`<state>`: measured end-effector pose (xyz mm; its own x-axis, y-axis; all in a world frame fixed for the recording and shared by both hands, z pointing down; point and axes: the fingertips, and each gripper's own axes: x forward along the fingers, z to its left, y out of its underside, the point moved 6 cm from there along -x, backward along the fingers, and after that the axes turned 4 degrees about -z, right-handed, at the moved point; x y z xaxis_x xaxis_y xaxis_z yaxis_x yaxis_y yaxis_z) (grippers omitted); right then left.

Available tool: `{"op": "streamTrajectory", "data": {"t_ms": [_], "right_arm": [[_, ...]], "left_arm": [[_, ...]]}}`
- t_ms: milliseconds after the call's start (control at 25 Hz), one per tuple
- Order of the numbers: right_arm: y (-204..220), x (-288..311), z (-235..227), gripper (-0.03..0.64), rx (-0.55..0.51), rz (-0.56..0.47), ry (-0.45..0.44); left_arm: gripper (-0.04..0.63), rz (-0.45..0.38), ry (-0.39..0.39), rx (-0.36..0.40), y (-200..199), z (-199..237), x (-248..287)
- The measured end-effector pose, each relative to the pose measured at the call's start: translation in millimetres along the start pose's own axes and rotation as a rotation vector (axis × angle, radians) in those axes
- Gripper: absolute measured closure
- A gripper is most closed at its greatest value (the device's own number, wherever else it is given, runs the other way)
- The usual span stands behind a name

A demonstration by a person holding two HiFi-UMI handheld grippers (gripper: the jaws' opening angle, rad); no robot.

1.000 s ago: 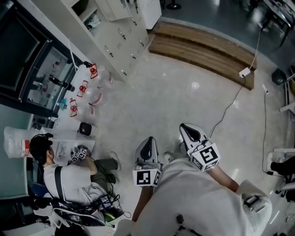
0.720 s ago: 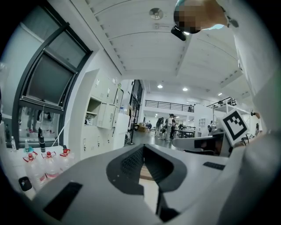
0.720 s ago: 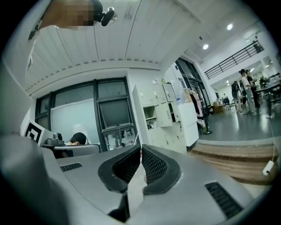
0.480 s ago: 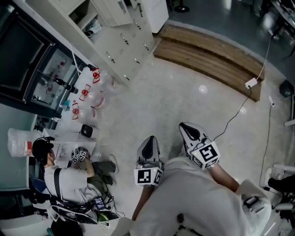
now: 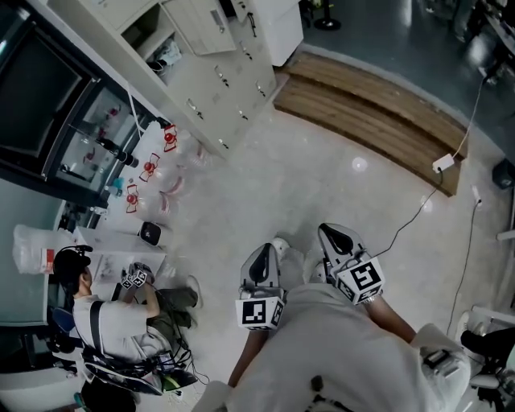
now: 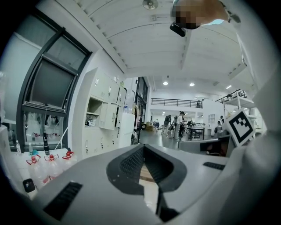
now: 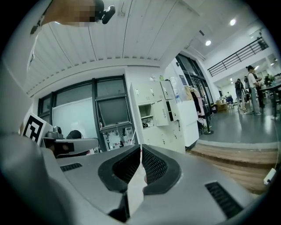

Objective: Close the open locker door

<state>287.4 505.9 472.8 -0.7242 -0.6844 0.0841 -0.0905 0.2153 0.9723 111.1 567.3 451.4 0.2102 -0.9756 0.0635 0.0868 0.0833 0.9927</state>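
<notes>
The open locker door [image 5: 199, 24] stands well ahead and leftward, seemingly nearer the left tongs [image 5: 261, 257] than the right tongs [image 5: 335, 240], both closed together on nothing.

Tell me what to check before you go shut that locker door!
1. Locker door shut: not ok, it stands open.
2. Left gripper shut, nothing in it: ok.
3. Right gripper shut, nothing in it: ok.
4. Door within reach: not ok, far across the floor.
5. White plug and its cable off to the right: ok.
6. Seated person off to the left: ok.
</notes>
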Motion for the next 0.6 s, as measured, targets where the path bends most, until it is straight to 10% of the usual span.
{"op": "streamTrajectory", "data": {"t_ms": [600], "right_arm": [[-26.5,93.0,-86.8,0.584,-0.024,0.010,0.104]], "left_arm": [[0.588,-0.019,0.096,-0.039,-6.5,44.6,149.9]]}}
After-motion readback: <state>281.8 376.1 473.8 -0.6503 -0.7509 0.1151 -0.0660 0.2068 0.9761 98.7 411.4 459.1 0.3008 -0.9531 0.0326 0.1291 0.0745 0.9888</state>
